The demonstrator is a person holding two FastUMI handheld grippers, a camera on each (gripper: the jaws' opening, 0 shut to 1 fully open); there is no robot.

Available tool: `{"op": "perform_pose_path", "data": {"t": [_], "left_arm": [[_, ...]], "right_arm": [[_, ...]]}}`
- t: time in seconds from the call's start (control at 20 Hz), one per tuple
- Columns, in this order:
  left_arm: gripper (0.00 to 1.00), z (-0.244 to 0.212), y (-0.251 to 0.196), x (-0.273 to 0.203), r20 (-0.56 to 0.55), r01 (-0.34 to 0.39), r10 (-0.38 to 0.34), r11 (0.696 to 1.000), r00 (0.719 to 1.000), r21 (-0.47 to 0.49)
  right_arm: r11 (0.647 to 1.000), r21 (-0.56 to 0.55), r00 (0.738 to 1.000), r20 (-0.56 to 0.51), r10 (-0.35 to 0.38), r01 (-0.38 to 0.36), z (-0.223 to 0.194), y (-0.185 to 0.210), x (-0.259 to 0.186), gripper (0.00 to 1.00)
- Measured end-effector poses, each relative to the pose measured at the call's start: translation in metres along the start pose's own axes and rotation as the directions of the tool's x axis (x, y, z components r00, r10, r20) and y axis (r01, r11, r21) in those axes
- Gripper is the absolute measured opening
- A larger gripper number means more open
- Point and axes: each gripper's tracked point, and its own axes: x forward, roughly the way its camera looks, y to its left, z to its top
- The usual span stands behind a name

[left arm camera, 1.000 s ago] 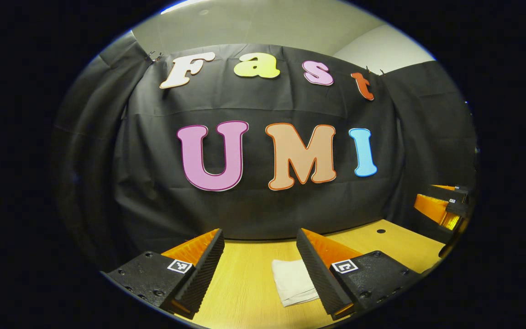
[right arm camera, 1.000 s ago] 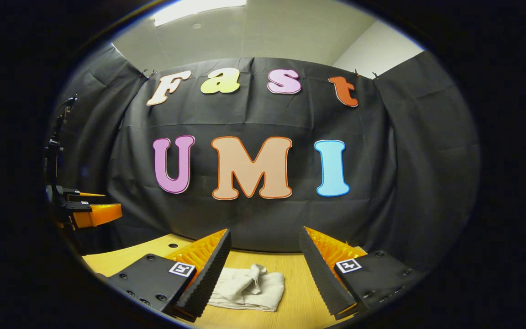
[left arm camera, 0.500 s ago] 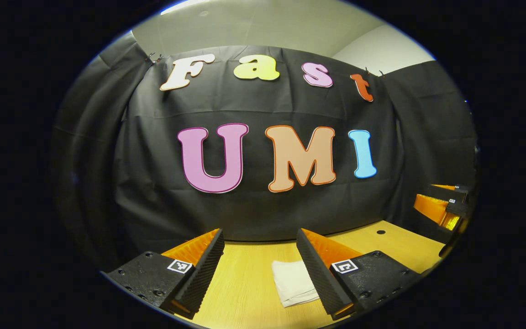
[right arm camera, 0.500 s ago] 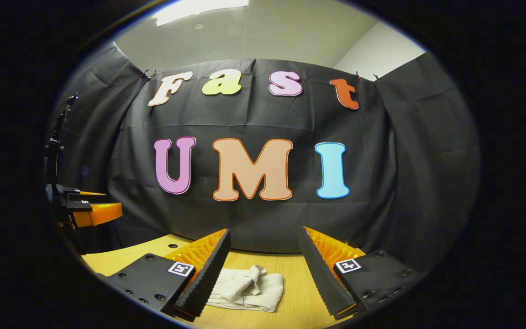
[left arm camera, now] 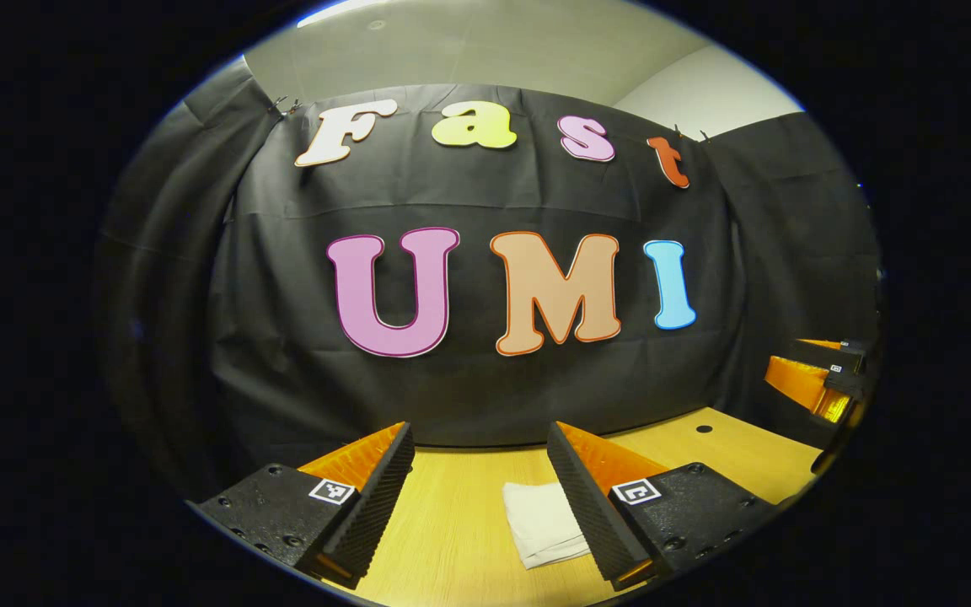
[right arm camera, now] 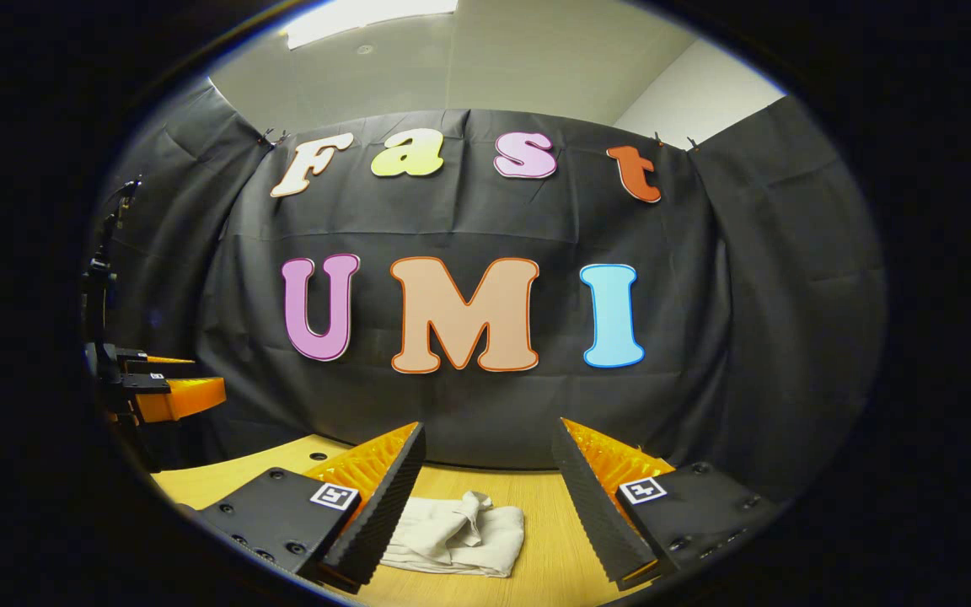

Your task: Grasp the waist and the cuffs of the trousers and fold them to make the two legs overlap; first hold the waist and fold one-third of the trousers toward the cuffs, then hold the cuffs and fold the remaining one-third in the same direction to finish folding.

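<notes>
Trousers (right arm camera: pixel 454 536) folded on table (left arm camera: pixel 452 539), part-hidden by fingers | both grippers' jaws apart, empty

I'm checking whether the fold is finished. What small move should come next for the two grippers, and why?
Probably none beyond drawing both back. The trousers already lie as a compact folded bundle on the table, and the left gripper and right gripper hang open above them, holding nothing.
</notes>
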Motion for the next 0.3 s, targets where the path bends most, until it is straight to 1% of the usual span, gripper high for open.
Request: {"op": "perform_pose_path", "data": {"t": [0.3], "left_arm": [[0.94, 0.0033, 0.0018, 0.0043, 0.01, 0.0, 0.0, 1.0, 1.0, -0.005]], "right_arm": [[1.0, -0.001, 1.0, 0.013, -0.007, 0.007, 0.0049, -0.0009, 0.0013, 0.96]]}}
